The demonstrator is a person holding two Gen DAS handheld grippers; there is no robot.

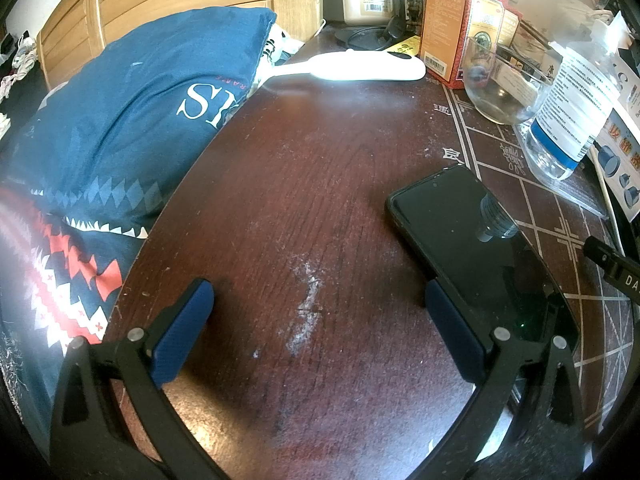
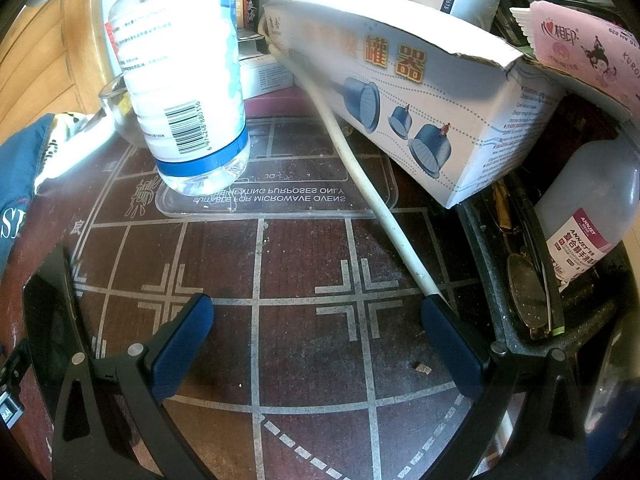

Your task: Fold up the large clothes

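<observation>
From the left wrist camera, my left gripper [image 1: 319, 312] hung over the dark wooden table [image 1: 320, 184] with its two blue-padded fingers [image 1: 182, 334] spread wide and nothing between them. The clothing I was meant to fold, a navy garment [image 1: 132, 112] with white letters and a red-and-white zigzag band, lay bunched in one heap off the table's left edge, beyond and to the left of the gripper and well apart from it. On the table I counted one black phone [image 1: 460, 236] lying flat just beside the right-hand finger, one white flat object [image 1: 360, 66] at the far edge, one red carton [image 1: 460, 36], one glass bowl [image 1: 500, 92] and one clear water bottle [image 1: 576, 108].

From the right wrist camera, my right gripper [image 2: 318, 324] was likewise spread open and empty, above the chessboard lines [image 2: 256, 304] marked on the table. The same garment [image 2: 18, 168] showed only as a blue corner at the table's far left, well away from this gripper. Here I counted one water bottle [image 2: 184, 76] standing on one clear plastic lid [image 2: 280, 200], one white rod [image 2: 360, 188] reaching down to the right-hand finger, one printed white box [image 2: 420, 96] leaning over the table, one white plastic bottle [image 2: 588, 208] on its side to the right, and the phone's edge [image 2: 48, 312] at the left.
</observation>
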